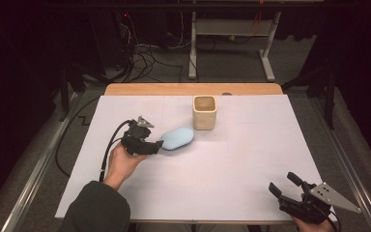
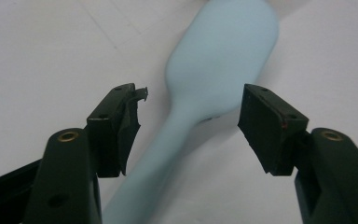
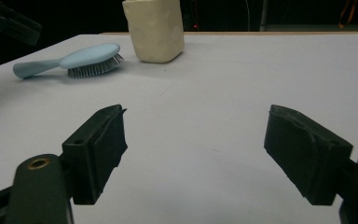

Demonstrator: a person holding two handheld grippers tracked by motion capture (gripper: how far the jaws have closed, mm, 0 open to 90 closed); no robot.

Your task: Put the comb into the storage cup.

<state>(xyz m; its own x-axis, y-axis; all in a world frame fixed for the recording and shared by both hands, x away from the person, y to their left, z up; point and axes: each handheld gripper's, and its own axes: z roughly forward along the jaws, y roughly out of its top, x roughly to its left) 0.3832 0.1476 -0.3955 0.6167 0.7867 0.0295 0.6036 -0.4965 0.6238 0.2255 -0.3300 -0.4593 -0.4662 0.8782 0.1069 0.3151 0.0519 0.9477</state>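
While the blue hairbrush point(image 1: 178, 138) lies bristles down on the white table point(image 1: 251, 164), a little left of the middle, its thin handle is seen between the jaws of the left gripper point(image 1: 157, 145), and no pad is pressed on it yet. The left gripper's jaws are spread apart, with a gap on both sides of the handle, so nothing is held. To do this step well, it is judged that the handle should be kept in the middle of the gap, and the jaws should be brought low, close to the table, before they are squeezed. The squeeze should be made slowly, so the brush is not pushed away or spun round. The thin part of the handle should be gripped, not the wide head, because the head looks too fat for the jaws. The right gripper point(image 1: 283, 186) is held at the near right corner, far from the brush, and its jaws are wide apart with nothing in them. One brush is counted. One cream cup point(image 1: 204, 112) is counted, just beside the brush head on its far right side. Two grippers are counted.
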